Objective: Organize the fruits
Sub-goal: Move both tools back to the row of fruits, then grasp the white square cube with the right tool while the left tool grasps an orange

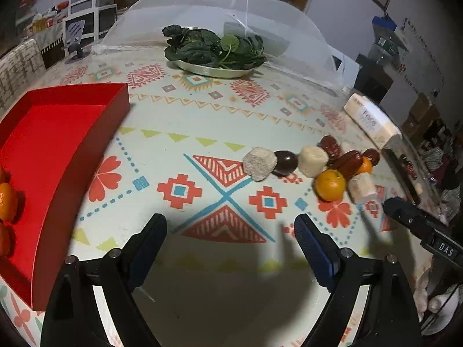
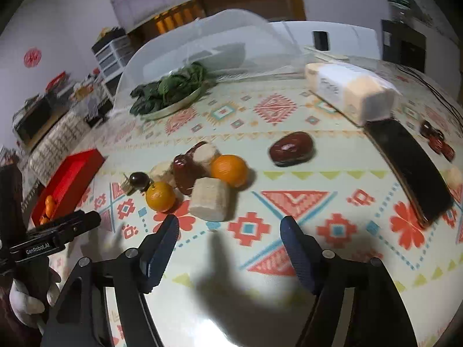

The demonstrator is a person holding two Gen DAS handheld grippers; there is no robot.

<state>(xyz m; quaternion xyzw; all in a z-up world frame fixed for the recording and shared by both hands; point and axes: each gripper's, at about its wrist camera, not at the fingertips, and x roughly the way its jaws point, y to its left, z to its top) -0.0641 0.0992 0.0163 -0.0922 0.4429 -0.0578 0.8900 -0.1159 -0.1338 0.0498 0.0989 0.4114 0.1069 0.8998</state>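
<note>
The left tongs [image 1: 230,232] are held wide open above the patterned desk [image 1: 202,121], and nothing is gripped between the blue-padded fingers [image 1: 314,248]. The right tongs [image 2: 228,234] are likewise spread wide and empty, with the fingers [image 2: 162,241] hovering just short of the fruit cluster.

A red tray [image 1: 72,133] is seen at the left of the desk in the left wrist view; orange fruits [image 1: 7,202] are already lying in its near end. In the right wrist view the same tray [image 2: 72,179] appears far to the left, well apart from the right tongs.

The remaining fruits are gathered in a loose pile on the desk. In the right wrist view two oranges [image 2: 160,196] [image 2: 230,170] are found there, with a pale cut chunk [image 2: 209,199] lying between them and nearest the tongs. A dark red fruit [image 2: 186,172] is pressed against the pile behind, and a small dark round fruit [image 2: 139,180] is set at its left edge. A larger dark red fruit [image 2: 290,149] lies alone, apart to the right.

Farther back, a plate of leafy greens [image 2: 166,92] is placed beside a mesh food cover [image 2: 217,40]. A wrapped white pack [image 2: 347,89] and a black flat object [image 2: 411,170] are seen on the right side.
</note>
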